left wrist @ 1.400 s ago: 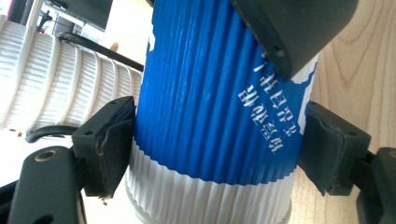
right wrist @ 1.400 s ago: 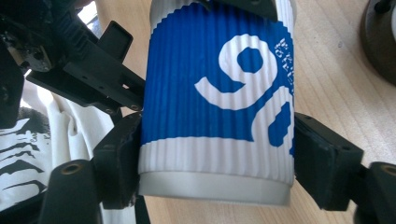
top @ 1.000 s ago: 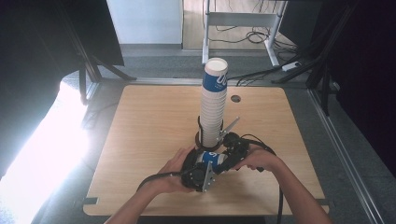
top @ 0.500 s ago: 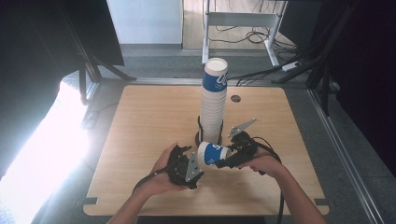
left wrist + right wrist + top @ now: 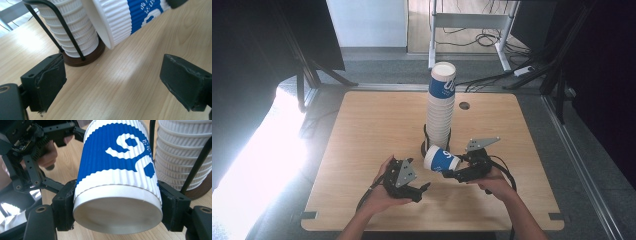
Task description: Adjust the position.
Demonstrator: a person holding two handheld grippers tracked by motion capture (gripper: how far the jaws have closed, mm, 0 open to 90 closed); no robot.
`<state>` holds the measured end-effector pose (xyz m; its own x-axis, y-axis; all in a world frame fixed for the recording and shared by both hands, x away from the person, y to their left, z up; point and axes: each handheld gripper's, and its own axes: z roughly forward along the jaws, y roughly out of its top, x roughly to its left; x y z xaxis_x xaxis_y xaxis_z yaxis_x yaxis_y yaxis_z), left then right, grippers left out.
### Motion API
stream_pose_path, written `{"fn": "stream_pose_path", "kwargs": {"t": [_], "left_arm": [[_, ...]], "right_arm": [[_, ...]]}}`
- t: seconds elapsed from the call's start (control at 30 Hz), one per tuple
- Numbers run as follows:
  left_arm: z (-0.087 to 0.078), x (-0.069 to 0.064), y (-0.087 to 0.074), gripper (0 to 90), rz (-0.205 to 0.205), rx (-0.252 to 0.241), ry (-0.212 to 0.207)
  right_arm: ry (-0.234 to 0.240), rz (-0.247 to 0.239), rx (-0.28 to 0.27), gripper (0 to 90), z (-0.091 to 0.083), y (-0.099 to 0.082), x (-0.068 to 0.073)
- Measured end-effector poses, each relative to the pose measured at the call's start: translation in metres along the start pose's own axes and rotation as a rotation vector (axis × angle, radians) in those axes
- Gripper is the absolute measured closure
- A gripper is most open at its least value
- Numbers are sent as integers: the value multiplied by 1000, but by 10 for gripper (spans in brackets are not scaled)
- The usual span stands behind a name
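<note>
High view, table: a wooden table [image 5: 377, 130] takes up the middle of the frame.
High view, holder: a dark round base with black wire uprights [image 5: 426, 142] stands at the centre of the frame; a tall stack of cups [image 5: 441, 107] nests in it, the top one blue and white.
High view, single cup: a blue and white paper cup [image 5: 441, 159] lies on its side just below the stack's foot, its wider rim towards the left.
High view, right gripper: the right gripper [image 5: 455, 172] sits right of centre, low in the frame, gripping the cup by its narrow end.
High view, left gripper: the left gripper [image 5: 422, 190] sits lower and to the left, apart from the cup.
Left gripper view, jaws: both stand wide apart at the lower corners with bare wood between them; they have just been closing a little, with nothing between them.
Left gripper view, containers: the cup's ribbed side fills the upper middle, its rim next to the stack in the holder at upper left.
Right gripper view, jaws: both pads press the cup's base end from either side.
Right gripper view, contents: I cannot tell what is inside the cup, since only its closed bottom faces the camera.
</note>
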<state>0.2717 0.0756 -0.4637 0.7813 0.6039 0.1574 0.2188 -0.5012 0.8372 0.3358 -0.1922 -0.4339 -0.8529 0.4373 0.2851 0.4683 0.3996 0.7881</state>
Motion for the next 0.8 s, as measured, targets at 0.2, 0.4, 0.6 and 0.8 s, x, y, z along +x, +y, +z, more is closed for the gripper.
{"fn": "stream_pose_path", "kwargs": {"t": [0.2, 0.4, 0.6, 0.8], "left_arm": [[-1, 1, -3, 74, -67, -30, -26], [-2, 4, -9, 77, -145, -61, -63], [-1, 4, -11, 77, -184, -65, -88], [-2, 4, -11, 77, -256, -94, -148]], "right_arm": [[-9, 8, -76, 272, -1, -13, 3], [-17, 27, -129, 273, -1, -22, 3], [-24, 28, -203, 274, 0, -30, 7], [-48, 15, -248, 273, 4, -38, 13]]}}
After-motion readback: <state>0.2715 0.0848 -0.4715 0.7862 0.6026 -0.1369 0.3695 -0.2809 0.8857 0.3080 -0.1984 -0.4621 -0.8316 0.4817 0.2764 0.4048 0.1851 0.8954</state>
